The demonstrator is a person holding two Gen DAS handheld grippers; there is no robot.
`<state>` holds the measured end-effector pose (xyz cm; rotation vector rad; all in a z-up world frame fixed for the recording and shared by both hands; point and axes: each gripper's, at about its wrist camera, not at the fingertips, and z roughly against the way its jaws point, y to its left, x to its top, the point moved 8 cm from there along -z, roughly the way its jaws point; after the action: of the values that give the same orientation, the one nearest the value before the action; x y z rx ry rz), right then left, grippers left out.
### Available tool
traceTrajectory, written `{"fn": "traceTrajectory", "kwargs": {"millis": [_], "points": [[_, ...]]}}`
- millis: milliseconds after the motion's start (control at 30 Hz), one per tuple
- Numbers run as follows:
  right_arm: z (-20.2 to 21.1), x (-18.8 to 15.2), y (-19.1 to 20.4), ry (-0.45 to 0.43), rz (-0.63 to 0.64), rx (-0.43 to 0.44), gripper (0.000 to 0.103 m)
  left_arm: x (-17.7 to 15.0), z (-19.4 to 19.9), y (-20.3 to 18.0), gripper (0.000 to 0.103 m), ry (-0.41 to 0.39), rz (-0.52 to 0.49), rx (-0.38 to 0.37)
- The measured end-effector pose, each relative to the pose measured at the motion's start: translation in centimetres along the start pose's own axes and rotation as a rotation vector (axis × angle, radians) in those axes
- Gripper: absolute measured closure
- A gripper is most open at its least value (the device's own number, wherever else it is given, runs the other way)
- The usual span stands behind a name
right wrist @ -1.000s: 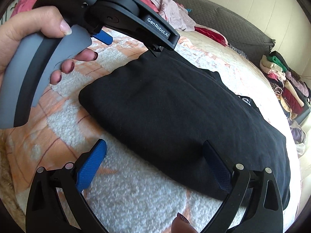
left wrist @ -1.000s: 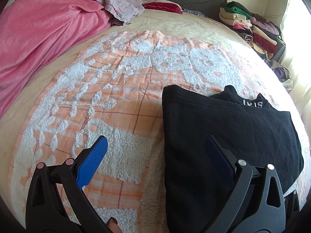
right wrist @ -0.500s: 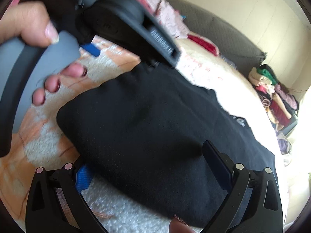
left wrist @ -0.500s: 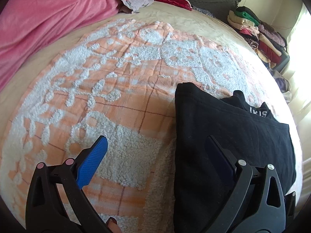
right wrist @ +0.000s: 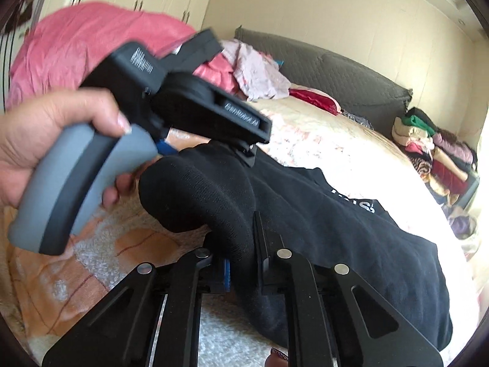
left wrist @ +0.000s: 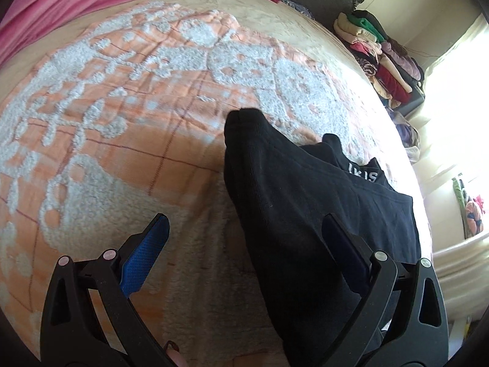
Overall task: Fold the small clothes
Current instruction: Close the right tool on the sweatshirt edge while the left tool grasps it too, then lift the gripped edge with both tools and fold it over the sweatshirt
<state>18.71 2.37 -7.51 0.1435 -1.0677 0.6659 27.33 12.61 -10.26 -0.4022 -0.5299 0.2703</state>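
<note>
A folded black garment [left wrist: 293,202] with white letters lies on the orange-and-white blanket [left wrist: 122,116]; it also shows in the right wrist view [right wrist: 336,226]. My right gripper [right wrist: 244,244] is shut on the garment's near edge and lifts it into a bunched fold. My left gripper [left wrist: 244,244] is open, its right finger over the black cloth and its left finger [left wrist: 146,253] over the blanket. In the right wrist view the left gripper's body [right wrist: 183,104] is held in a hand above the garment's far edge.
A pink duvet [left wrist: 61,6] lies at the back left of the bed. Loose pale clothes [right wrist: 256,70] and a red item [right wrist: 314,98] lie near the grey headboard [right wrist: 336,73]. A stack of folded clothes [right wrist: 434,150] stands at the right.
My right gripper has closed on the garment's near edge and raised it. The left gripper stayed open and shifted forward along the garment's left side.
</note>
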Motion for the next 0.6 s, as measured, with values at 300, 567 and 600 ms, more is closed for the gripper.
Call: {"fn": "traceTrajectory", "kwargs": {"millis": [300,567,600], "points": [[3.2,0.3,-2.4,-0.076,-0.079,-0.056,0.095,0.1,1.5,-6.2,0.065,-0.027,-0.001,-0.132],[6.5,-0.6,-6.9,-0.1,-0.205,-0.119,0.096,-0.3,2.9,-13.8,0.08,-0.113,-0.175,-0.042],[6.9,-0.9,-7.5,-0.101,-0.223,-0.122,0.096,-0.4,2.9,-14.8,0.081,-0.116,-0.191,-0.038]]}}
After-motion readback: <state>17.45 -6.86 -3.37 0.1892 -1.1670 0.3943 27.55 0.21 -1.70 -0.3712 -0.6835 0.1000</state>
